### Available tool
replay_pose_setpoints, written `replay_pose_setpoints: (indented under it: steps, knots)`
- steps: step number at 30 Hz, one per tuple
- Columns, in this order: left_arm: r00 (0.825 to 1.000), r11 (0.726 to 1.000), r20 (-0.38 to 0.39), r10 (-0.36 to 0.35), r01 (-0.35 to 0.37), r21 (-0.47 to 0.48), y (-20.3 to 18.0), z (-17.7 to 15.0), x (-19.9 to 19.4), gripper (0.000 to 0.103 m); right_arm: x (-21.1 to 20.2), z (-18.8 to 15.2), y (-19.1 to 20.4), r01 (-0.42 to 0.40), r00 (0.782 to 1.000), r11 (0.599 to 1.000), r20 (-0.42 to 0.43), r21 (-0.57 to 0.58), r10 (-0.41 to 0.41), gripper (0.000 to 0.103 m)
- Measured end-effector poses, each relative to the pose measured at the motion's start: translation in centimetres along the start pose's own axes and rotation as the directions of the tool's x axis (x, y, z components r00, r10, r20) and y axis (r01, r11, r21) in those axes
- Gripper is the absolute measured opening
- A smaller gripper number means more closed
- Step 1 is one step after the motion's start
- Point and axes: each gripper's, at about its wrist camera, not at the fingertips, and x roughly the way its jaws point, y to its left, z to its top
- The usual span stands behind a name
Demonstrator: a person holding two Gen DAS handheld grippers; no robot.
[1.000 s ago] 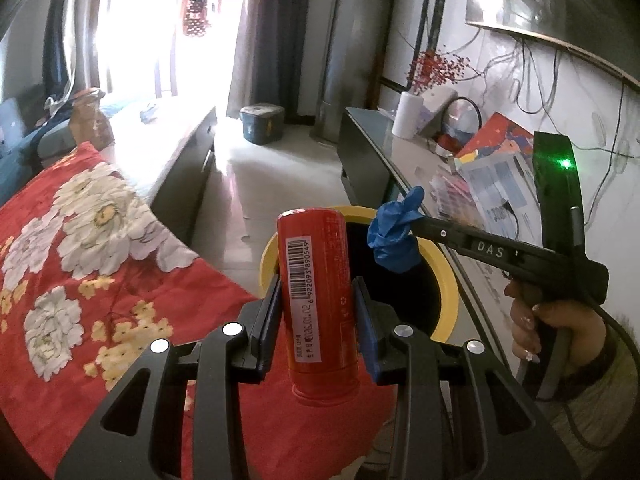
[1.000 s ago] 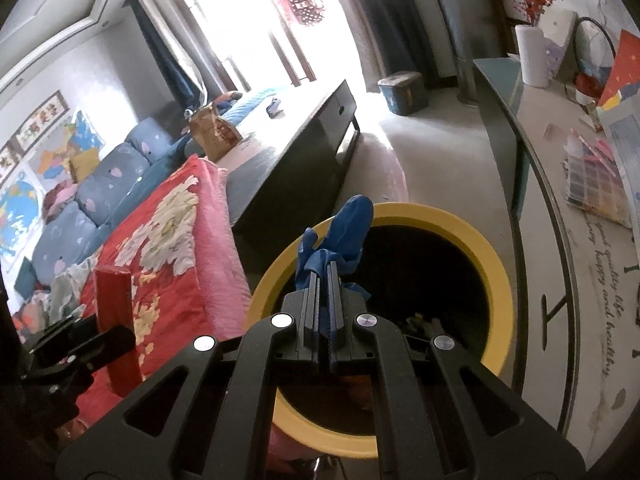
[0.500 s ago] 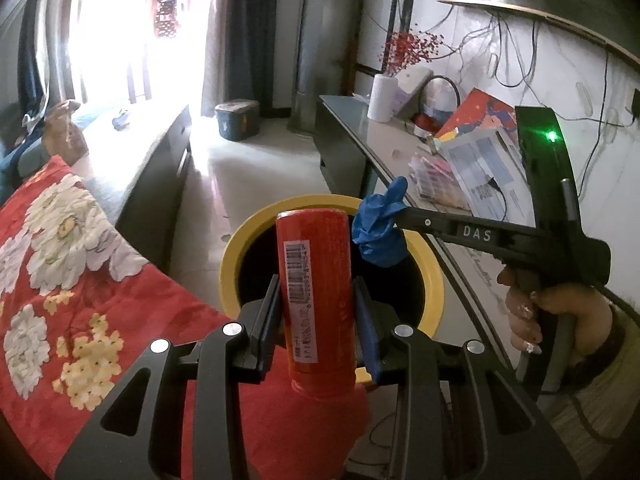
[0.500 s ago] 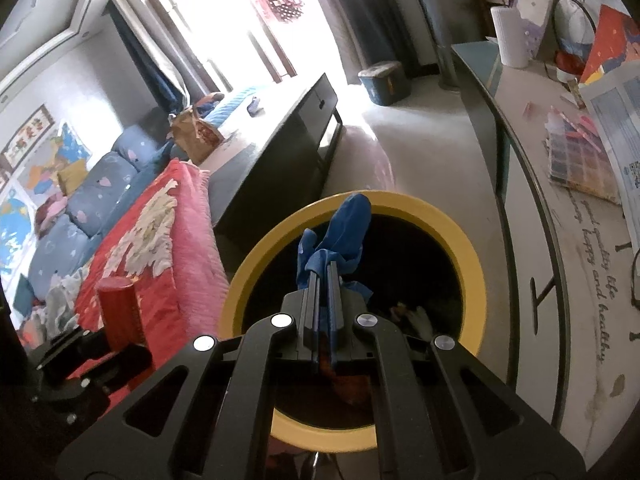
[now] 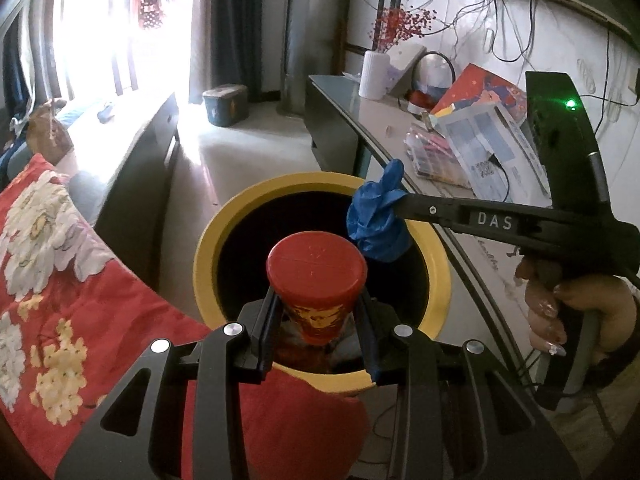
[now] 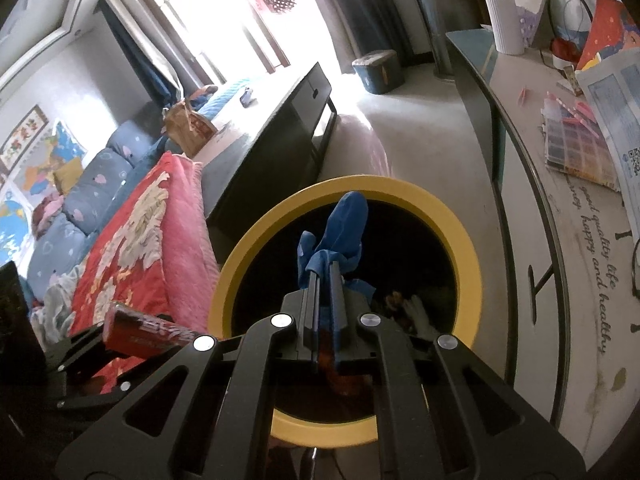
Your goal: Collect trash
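Note:
A red can (image 5: 317,280) is clamped in my left gripper (image 5: 318,322), tipped forward so its round end faces the camera, above the near rim of the yellow-rimmed trash bin (image 5: 208,248). My right gripper (image 6: 323,276) is shut on a crumpled blue glove (image 6: 340,232), held over the bin's dark opening (image 6: 404,248). In the left wrist view the blue glove (image 5: 376,220) hangs from the right gripper's tips over the bin's far right side. The red can (image 6: 148,330) shows at the lower left in the right wrist view. Trash lies at the bin's bottom.
A red flowered blanket (image 5: 60,280) lies left of the bin. A dark low table (image 6: 276,136) stands beyond it. To the right runs a long counter (image 6: 520,168) with papers, a white vase and cables. A person's hand (image 5: 576,312) holds the right gripper's handle.
The left gripper moved forward and down over the bin, and the red can tipped from upright to end-on. The bin grew larger in both views. The right gripper still holds the glove.

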Motion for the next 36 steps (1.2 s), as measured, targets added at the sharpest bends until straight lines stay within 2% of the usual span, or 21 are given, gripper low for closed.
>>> replay_pose_setpoints:
  steps: [4, 5, 6, 8, 10, 12, 15, 16, 18, 24, 33, 36]
  knots:
    - [1.000, 1.000, 0.007, -0.015, 0.015, 0.004, 0.1, 0.4, 0.4, 0.033, 0.0, -0.1, -0.3, 0.005, 1.000, 1.000, -0.006, 0.006, -0.005, 0.008]
    - [1.000, 1.000, 0.009, -0.016, 0.016, 0.005, 0.0, 0.5, 0.4, 0.036, 0.0, -0.1, -0.4, 0.010, 1.000, 1.000, -0.004, 0.007, -0.010, 0.015]
    - [1.000, 1.000, 0.014, -0.014, 0.014, 0.007, 0.0, 0.6, 0.4, 0.045, -0.1, -0.2, -0.5, 0.012, 1.000, 1.000, -0.004, 0.009, -0.012, 0.020]
    - [1.000, 1.000, 0.021, -0.016, 0.016, 0.004, 0.1, 0.7, 0.2, 0.057, -0.3, -0.3, -0.6, 0.016, 1.000, 1.000, -0.002, 0.009, -0.016, 0.021]
    - [0.999, 1.000, 0.028, -0.015, 0.015, 0.000, 0.2, 0.8, -0.2, 0.063, -0.6, -0.4, -0.5, 0.025, 1.000, 1.000, 0.004, 0.005, -0.025, 0.027]
    - [0.999, 1.000, 0.036, -0.003, 0.004, -0.007, 0.2, 1.0, -0.4, 0.083, -1.2, -0.6, -0.5, 0.034, 0.999, 0.999, 0.013, 0.001, -0.034, 0.036]
    - [0.999, 1.000, 0.046, 0.017, -0.015, -0.028, 0.6, 1.1, -1.1, 0.093, -2.1, -0.8, -0.2, 0.056, 0.998, 0.998, 0.031, -0.007, -0.055, 0.047]
    - [0.998, 0.999, 0.051, 0.022, -0.020, -0.035, 0.8, 1.1, -1.4, 0.094, -2.5, -0.9, -0.1, 0.063, 0.997, 0.998, 0.038, -0.011, -0.062, 0.048]
    - [0.997, 0.998, 0.059, 0.041, -0.039, -0.048, 1.1, 1.0, -2.1, 0.096, -3.2, -1.0, 0.1, 0.075, 0.996, 0.997, 0.048, -0.018, -0.074, 0.058]
    - [0.993, 0.991, 0.069, 0.101, -0.094, -0.098, 2.5, 0.6, -4.3, 0.096, -5.7, -1.7, 1.7, 0.105, 0.990, 0.993, 0.101, -0.052, -0.099, 0.077]
    - [0.976, 0.970, 0.097, 0.193, -0.174, -0.172, 5.0, -0.7, -8.5, 0.096, -8.1, -3.4, 5.5, 0.101, 0.985, 0.989, 0.148, -0.110, -0.084, 0.091]
    - [0.968, 0.961, 0.116, 0.224, -0.199, -0.189, 5.7, -1.2, -10.2, 0.097, -8.5, -4.0, 7.2, 0.106, 0.983, 0.984, 0.166, -0.146, -0.081, 0.092]
